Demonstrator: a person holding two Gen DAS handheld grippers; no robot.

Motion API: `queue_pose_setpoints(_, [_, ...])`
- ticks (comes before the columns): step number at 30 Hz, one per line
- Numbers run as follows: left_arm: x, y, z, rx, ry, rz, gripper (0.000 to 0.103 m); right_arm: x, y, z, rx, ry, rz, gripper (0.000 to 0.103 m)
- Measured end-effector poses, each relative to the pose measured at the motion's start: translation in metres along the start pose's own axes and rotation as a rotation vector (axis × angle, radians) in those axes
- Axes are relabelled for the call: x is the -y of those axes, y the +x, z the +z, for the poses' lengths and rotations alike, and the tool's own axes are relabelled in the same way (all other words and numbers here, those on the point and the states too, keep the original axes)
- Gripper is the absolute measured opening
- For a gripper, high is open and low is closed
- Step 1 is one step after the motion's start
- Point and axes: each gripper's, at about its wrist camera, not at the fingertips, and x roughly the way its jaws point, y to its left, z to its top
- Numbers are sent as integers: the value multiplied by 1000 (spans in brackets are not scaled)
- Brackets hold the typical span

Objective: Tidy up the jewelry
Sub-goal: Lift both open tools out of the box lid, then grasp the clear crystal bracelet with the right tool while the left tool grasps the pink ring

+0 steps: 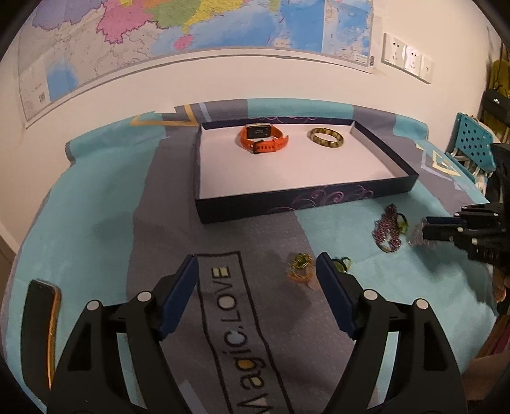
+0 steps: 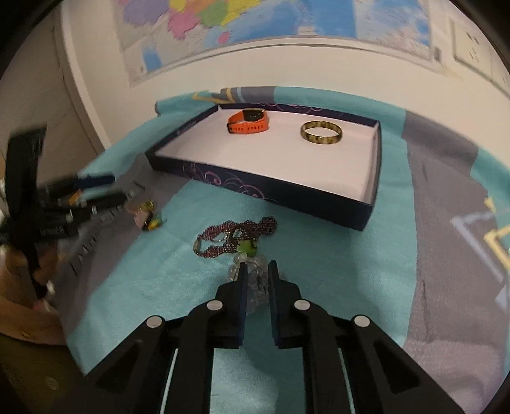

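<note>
Your right gripper [image 2: 257, 267] pinches the clear bracelet [image 2: 255, 280]; lift straight, clearing the beads [image 2: 236, 237], toward the tray [image 2: 373, 191]. Left gripper [image 1: 256, 267] gapes wide.

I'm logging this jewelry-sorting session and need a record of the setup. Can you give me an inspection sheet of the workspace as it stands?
Surface: teal and grey printed cloth covering the table.
Job's things: dark blue shallow box with white lining holds an orange-strapped watch and a yellow-green bangle, apart from each other. On the cloth: purple beaded necklace, clear crystal bead bracelet, small green and gold pieces.
Clutter: black phone at the cloth's left edge.
Grippers: left hand-held gripper open, empty; right hand-held gripper closed on the clear bracelet.
Cables: nothing seen.
Surroundings: wall map, wall sockets, teal perforated chair.
</note>
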Motion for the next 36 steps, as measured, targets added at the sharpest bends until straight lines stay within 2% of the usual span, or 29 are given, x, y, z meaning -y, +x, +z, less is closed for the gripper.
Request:
queue_pose_setpoints(5, [3,-3,-5,-2,13,-21,75,13,-12,-1,33,84,35,11])
queue_pose_setpoints(12, [13,-4,-15,-17,60,-75,70,17,-33,4,101,112,60,10])
queue_pose_setpoints(14, [16,0,-17,-31,67,-81,62,17,-30,3,96,114,57,8])
queue_pose_setpoints(19, [16,7,-14,-47,56,-96,53,17,-19,-2,72,127,53,8])
queue_pose_setpoints(25, [17,13,-4,-41,64,-115,48,22,-12,-8,56,146,55,8])
queue_pose_setpoints(30, [18,20,2,-63,70,-136,34,24,-10,-11,48,163,60,8])
queue_pose_setpoints(32, [18,21,0,-74,75,-150,22,24,-9,-12,45,164,64,8])
queue_pose_setpoints(36, [22,14,-6,-82,92,-162,19,26,-5,-13,35,171,66,8])
